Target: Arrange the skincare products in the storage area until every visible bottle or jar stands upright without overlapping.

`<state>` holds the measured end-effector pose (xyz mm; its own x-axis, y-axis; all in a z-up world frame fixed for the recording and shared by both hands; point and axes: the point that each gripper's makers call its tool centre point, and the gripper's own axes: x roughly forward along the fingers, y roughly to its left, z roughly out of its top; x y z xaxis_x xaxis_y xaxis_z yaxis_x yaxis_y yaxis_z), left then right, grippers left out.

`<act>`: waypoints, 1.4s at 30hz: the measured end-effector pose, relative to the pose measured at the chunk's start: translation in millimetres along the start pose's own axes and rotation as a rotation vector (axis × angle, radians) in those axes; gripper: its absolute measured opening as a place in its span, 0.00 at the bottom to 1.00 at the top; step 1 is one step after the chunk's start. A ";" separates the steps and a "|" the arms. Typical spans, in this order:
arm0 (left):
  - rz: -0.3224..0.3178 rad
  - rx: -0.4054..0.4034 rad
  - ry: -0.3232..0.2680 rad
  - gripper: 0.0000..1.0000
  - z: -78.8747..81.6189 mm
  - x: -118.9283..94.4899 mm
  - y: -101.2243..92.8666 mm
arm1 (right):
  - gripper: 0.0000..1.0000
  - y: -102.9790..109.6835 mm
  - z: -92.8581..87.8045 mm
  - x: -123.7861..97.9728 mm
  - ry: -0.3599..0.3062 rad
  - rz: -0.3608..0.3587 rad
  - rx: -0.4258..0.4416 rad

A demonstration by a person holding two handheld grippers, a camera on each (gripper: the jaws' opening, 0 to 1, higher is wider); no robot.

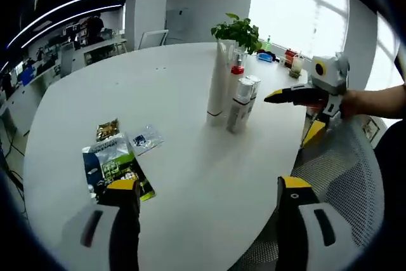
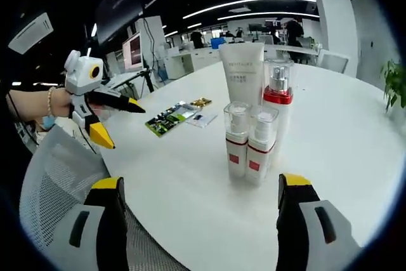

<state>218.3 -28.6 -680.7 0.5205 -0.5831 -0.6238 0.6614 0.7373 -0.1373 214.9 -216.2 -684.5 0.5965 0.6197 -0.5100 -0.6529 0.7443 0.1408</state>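
Four skincare products stand upright in a tight cluster on the round white table [image 1: 158,93]. They are a tall white tube [image 1: 219,80], a pump bottle with a red collar [image 1: 237,68] and two small clear-capped bottles [image 1: 241,103]. In the right gripper view the tube [image 2: 242,71] and red-collared bottle [image 2: 277,93] stand behind the two small bottles [image 2: 236,138]. My left gripper [image 1: 209,185] is open and well short of them. Also open is my right gripper [image 2: 202,185], just before the small bottles. Each shows in the other's view, the right gripper [image 1: 290,118] beside the cluster and the left gripper [image 2: 120,125] at the table's edge, both open.
Several flat sachets and packets [image 1: 114,157] lie on the table left of the products, seen too as packets [image 2: 171,117]. A grey mesh chair [image 2: 57,182] stands at the table's near edge. A potted plant [image 1: 238,30] and small items sit at the far side.
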 end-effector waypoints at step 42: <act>0.152 -0.183 -0.022 0.91 -40.5 -47.6 40.5 | 1.00 13.3 4.0 -2.6 -0.012 0.002 -0.026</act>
<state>198.4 42.8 -687.8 0.6194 -0.4664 -0.6315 0.4669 0.8655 -0.1813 206.5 -206.9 -677.9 0.6006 0.6241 -0.4999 -0.6658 0.7365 0.1195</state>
